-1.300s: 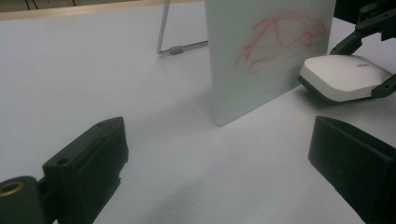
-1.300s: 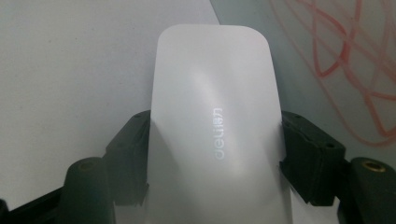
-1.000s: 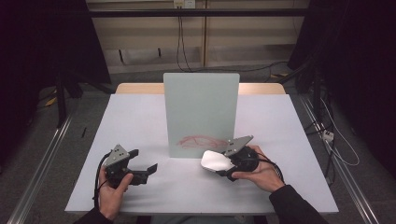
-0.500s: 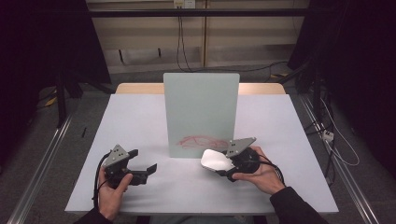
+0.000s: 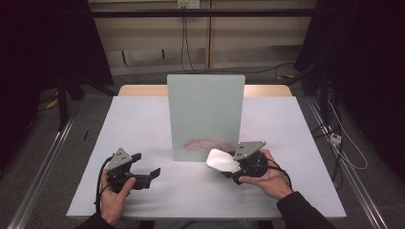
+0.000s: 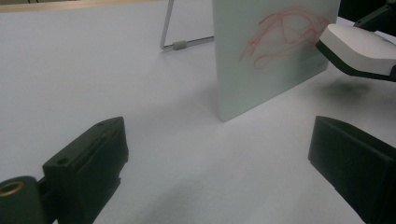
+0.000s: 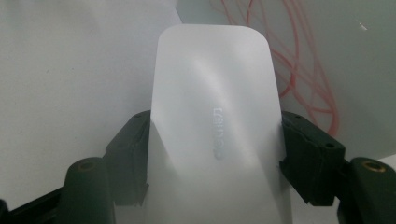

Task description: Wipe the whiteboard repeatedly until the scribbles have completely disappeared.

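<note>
Pale grey laminate covers the table (image 5: 143, 124), with a strip of bare wood showing along its far edge. Upright at the middle of the table stands a frosted, pale green whiteboard panel (image 5: 205, 114), its lower edge on the surface somewhat nearer the near edge than the far one; in the left gripper view a thin wire stand (image 6: 180, 44) props it from behind. Red marker scribbles (image 5: 205, 144) loop across the bottom of the panel's front face, toward its right lower corner.

The right gripper (image 5: 229, 164) is held in the person's right hand (image 5: 267, 177) just in front of the panel's right lower corner, toward the near right part of the table. Its jaws are closed onto the two long sides of a white rectangular whiteboard eraser (image 7: 215, 116) with rounded corners, which juts forward beyond the jaw tips and bears a faint embossed mark on its top. The eraser's front end is raised off the table and sits close before the scribbles; whether it touches the panel cannot be told. In the left gripper view the eraser (image 6: 359, 46) hangs above its own shadow beside the scribbled area.

The left gripper (image 5: 145, 171) rests in the person's left hand (image 5: 114, 198) near the near left corner of the table, well apart from the panel. Its jaws stand wide apart with nothing between them, pointing toward the panel's foot.
</note>
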Demonstrator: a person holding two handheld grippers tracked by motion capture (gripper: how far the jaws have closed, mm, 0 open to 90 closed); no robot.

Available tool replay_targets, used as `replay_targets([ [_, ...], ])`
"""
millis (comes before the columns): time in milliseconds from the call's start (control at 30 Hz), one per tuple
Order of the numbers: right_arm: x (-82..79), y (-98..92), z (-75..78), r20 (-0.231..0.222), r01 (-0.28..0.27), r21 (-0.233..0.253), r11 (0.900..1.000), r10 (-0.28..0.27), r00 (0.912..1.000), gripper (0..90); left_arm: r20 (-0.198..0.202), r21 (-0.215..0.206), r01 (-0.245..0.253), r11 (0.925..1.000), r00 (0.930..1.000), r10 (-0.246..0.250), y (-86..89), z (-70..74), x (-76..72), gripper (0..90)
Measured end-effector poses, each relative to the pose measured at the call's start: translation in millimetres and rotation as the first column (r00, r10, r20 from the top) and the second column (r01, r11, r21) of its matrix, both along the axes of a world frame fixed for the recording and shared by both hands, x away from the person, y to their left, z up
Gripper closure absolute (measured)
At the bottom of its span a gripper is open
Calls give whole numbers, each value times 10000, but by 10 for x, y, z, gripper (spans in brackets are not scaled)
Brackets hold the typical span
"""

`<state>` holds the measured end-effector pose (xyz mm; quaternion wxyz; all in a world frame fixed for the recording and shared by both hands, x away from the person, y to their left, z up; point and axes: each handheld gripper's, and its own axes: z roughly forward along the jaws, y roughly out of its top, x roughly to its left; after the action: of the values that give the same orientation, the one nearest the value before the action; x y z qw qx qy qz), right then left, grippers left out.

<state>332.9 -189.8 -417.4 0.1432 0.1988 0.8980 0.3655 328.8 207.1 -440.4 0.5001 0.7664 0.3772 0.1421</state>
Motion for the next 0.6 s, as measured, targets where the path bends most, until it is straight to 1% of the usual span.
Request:
replay_targets([
  [133, -34, 25, 9, 144, -3, -43, 10000, 3, 9999, 316, 72, 31, 32, 10000, 10000, -32, 0, 8, -1, 47],
  [233, -71, 50, 24, 488, 6, -184, 9998, 3, 9988, 316, 100, 83, 101, 9999, 9999, -102, -20, 15, -1, 47],
  [333, -102, 90, 36, 971, 27, -474, 9989, 20, 9953, 316, 88, 117, 107, 9999, 9999, -108, -34, 18, -13, 47],
  [433, -122, 149, 26, 1618, 128, -922, 9957, 23, 9868, 316, 71, 118, 99, 9999, 9999, -100, -37, 14, -7, 47],
  [467, -115, 155, 26, 1725, 78, -950, 9955, 88, 9850, 316, 73, 120, 103, 9999, 9999, -104, -35, 14, -6, 47],
  [533, -121, 181, 28, 2001, 146, -1095, 9939, 77, 9797, 316, 94, 139, 102, 9999, 9999, -103, -35, 15, -8, 47],
  [600, -112, 201, 41, 2217, 171, -1120, 9936, 82, 9751, 316, 75, 132, 123, 9998, 9999, -124, -32, 13, -7, 47],
])
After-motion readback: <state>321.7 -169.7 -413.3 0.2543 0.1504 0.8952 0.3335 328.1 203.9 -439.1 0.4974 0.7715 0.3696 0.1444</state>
